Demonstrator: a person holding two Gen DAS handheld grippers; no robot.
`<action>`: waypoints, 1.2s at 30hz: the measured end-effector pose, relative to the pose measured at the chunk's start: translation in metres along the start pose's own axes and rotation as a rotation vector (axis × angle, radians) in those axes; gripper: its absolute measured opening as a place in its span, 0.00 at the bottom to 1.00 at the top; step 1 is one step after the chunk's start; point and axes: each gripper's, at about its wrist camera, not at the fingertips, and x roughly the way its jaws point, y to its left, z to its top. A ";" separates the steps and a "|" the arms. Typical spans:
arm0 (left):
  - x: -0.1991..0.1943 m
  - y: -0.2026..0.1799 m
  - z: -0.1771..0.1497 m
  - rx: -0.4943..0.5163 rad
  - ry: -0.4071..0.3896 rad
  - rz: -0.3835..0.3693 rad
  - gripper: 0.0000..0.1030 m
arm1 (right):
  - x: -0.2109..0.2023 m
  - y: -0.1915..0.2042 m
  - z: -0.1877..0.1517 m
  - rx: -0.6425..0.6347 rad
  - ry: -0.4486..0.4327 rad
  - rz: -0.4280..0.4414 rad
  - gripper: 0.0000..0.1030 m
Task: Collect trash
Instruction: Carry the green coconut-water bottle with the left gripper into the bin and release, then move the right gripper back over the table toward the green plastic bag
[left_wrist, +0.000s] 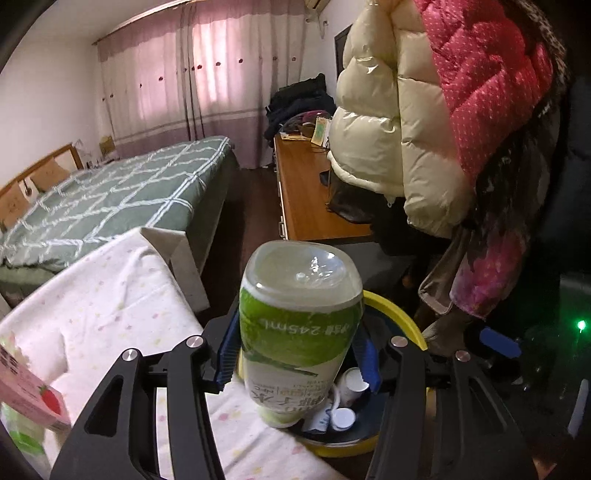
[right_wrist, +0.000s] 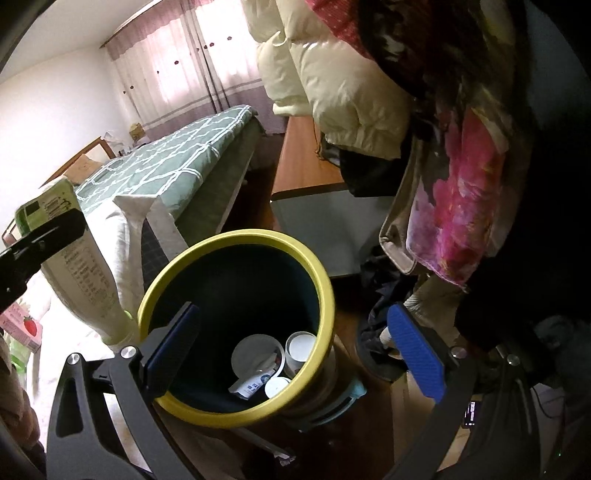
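- Left gripper (left_wrist: 297, 356): clamped on green-labelled bottle (left_wrist: 299, 332), held neck-down beside the rim of yellow-rimmed bin (right_wrist: 236, 332).
- Right gripper (right_wrist: 295, 358): wide open, empty, straddling the bin.
- Bin interior: white cups (right_wrist: 301, 347).

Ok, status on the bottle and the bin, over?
Left gripper shut on green-labelled bottle, neck down near bin rim. Right gripper open, straddling yellow-rimmed bin. Cups already inside; opening unobstructed.

A home bedroom: quilted bed (left_wrist: 122, 192), pink curtains (left_wrist: 177, 81), hanging coats (left_wrist: 424, 122), wooden dresser (left_wrist: 306, 192).
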 end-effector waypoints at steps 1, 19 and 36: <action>0.002 0.000 0.000 -0.013 0.003 -0.014 0.51 | 0.000 0.000 0.000 0.000 0.000 0.000 0.94; 0.005 0.010 -0.010 -0.050 0.051 0.000 0.73 | -0.013 0.010 -0.003 -0.046 -0.005 -0.047 0.94; -0.198 0.174 -0.116 -0.418 -0.110 0.333 0.86 | -0.016 0.105 -0.023 -0.217 0.013 0.118 0.94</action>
